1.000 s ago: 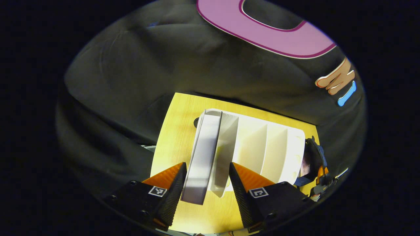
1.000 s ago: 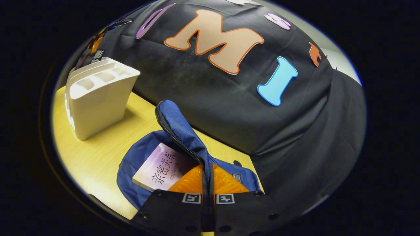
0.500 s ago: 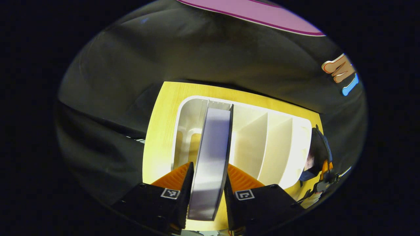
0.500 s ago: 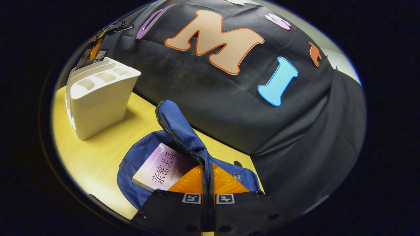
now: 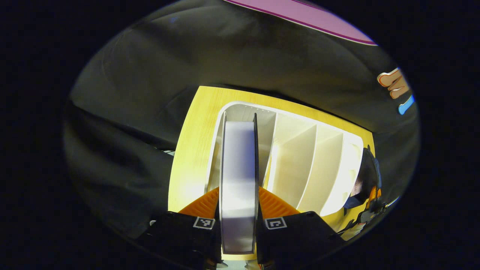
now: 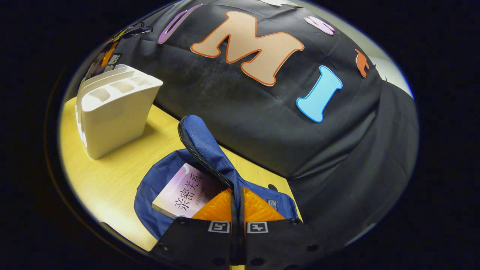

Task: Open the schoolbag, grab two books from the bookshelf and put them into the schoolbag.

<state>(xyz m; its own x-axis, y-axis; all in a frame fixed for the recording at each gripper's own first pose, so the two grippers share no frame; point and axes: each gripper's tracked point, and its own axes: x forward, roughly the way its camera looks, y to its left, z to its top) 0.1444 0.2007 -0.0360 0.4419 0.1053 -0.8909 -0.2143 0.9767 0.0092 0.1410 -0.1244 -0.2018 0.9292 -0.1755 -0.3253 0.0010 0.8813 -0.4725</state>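
— How was the left gripper [image 5: 238,210] set?

— Its two fingers were pressed on either cover of the second book [image 5: 239,180], which stood on edge between them. The page edge faced the camera, and the book's long axis ran straight away from the claw, down into the end compartment of the white bookshelf [image 5: 300,157]. Any lift, I judged, had to go back along that axis, or the covers would catch the divider beside them.

— And the right gripper [image 6: 237,210]?

— Pinched together on the raised flap [image 6: 210,150] of the blue schoolbag [image 6: 150,187], holding the mouth open. The first book [image 6: 180,195] lay flat inside, just beside that claw.

— So which way did the bag lie from the held book?

— In the left gripper view, the schoolbag [image 5: 365,180] sat past the far end of the shelf, on the yellow table [image 5: 195,150], well apart from the left claw. The right hand was nearer it, but occupied, so the carry looked to fall to the left.
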